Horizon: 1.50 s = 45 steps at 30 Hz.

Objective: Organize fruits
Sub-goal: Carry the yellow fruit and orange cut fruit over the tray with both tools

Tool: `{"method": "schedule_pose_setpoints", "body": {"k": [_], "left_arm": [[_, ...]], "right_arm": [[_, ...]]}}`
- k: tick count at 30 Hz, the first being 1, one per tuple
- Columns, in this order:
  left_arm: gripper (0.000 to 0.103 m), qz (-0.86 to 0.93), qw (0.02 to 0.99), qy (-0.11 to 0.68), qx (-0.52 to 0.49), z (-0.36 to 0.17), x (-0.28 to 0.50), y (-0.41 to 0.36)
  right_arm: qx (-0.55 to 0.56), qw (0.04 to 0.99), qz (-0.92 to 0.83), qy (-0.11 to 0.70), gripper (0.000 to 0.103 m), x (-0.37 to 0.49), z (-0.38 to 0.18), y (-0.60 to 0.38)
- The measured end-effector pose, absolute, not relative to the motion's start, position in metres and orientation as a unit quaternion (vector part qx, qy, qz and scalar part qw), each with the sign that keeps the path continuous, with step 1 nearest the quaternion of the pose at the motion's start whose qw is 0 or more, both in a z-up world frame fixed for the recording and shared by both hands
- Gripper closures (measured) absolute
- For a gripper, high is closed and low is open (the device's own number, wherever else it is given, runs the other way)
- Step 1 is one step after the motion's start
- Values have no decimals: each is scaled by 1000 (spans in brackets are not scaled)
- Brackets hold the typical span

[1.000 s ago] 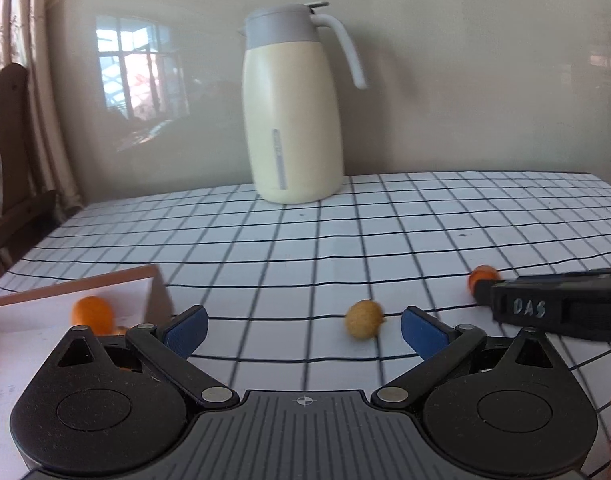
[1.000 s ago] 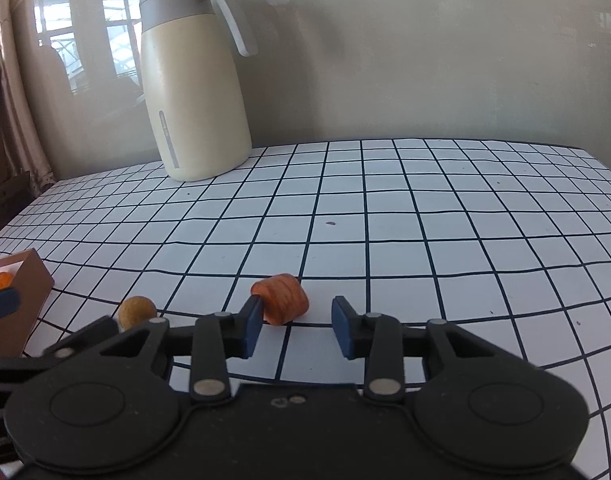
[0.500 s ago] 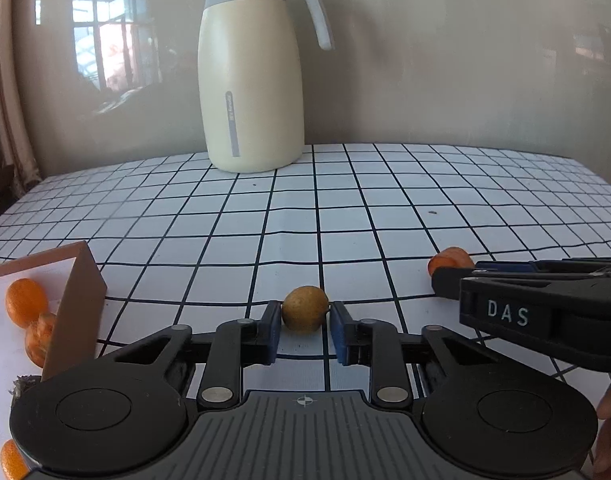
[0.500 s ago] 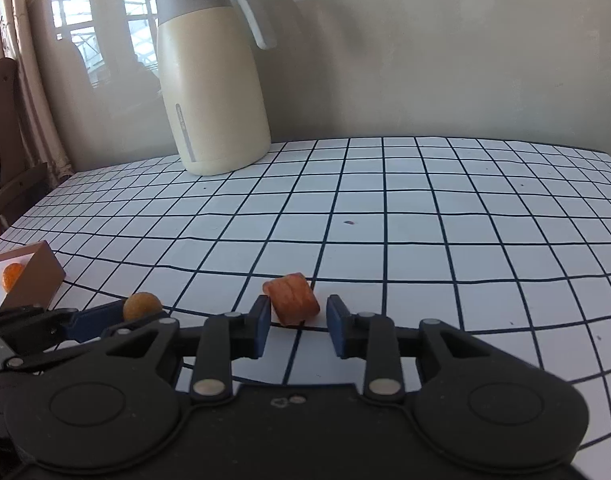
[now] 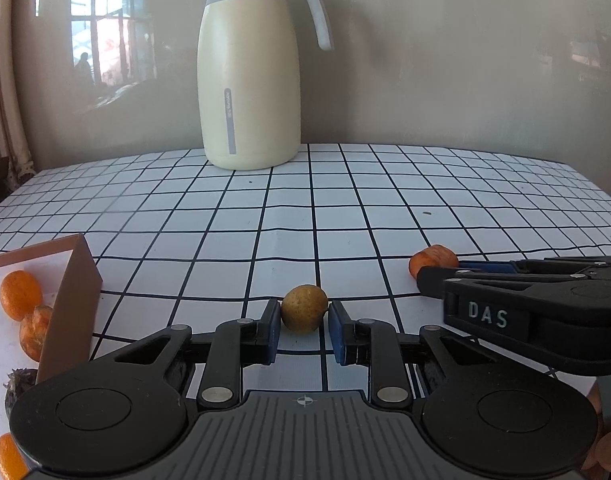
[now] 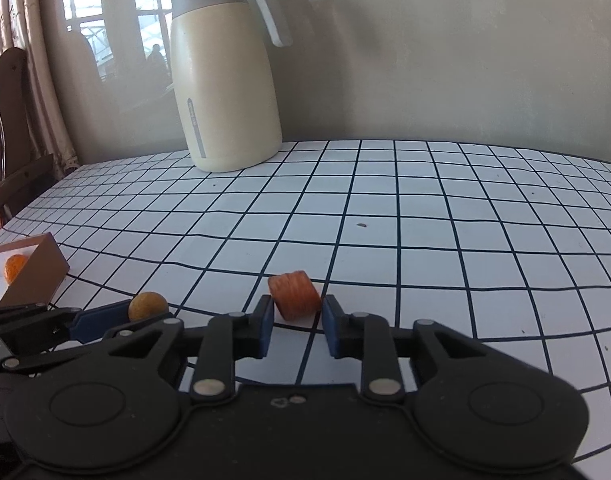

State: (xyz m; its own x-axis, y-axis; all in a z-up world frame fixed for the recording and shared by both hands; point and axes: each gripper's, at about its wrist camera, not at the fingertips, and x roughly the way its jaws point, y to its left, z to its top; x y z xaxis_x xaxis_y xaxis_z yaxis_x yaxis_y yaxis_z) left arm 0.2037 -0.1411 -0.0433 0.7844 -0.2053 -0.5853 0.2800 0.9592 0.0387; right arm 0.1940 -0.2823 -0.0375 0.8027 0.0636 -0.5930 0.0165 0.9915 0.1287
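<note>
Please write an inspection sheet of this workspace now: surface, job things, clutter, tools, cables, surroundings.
Surface: checked tablecloth, flat.
Job's things: yellow-brown fruit between left tool's pads; ridged orange piece between right tool's pads; box at left holds orange fruits.
Clutter: cream jug upright at the back.
Grippers: left tool shut on the yellow-brown fruit; right tool shut on the ridged orange piece.
Cables: nothing seen.
Surroundings: wall, curtain, wooden chair.

Both wrist cameras sit low over the table [image 5: 385, 200], close up, facing the jug [image 5: 249, 80] at the wall; the right view looks from further right.
</note>
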Motion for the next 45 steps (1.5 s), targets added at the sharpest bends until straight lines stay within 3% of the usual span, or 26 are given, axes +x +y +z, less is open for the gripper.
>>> {"method": "schedule_pose_setpoints", "body": {"k": [5, 11, 21, 45], "left_arm": [[77, -129, 942, 303, 60, -43, 206, -141], [77, -129, 942, 303, 62, -43, 207, -142], [77, -122, 946, 296, 45, -40, 199, -134], [77, -125, 961, 244, 32, 11, 112, -58]], "right_arm": [[48, 947, 13, 316, 77, 199, -38, -278], [50, 948, 7, 314, 85, 200, -38, -279], [72, 950, 12, 304, 86, 178, -29, -282], [75, 971, 47, 223, 86, 86, 5, -232]]}}
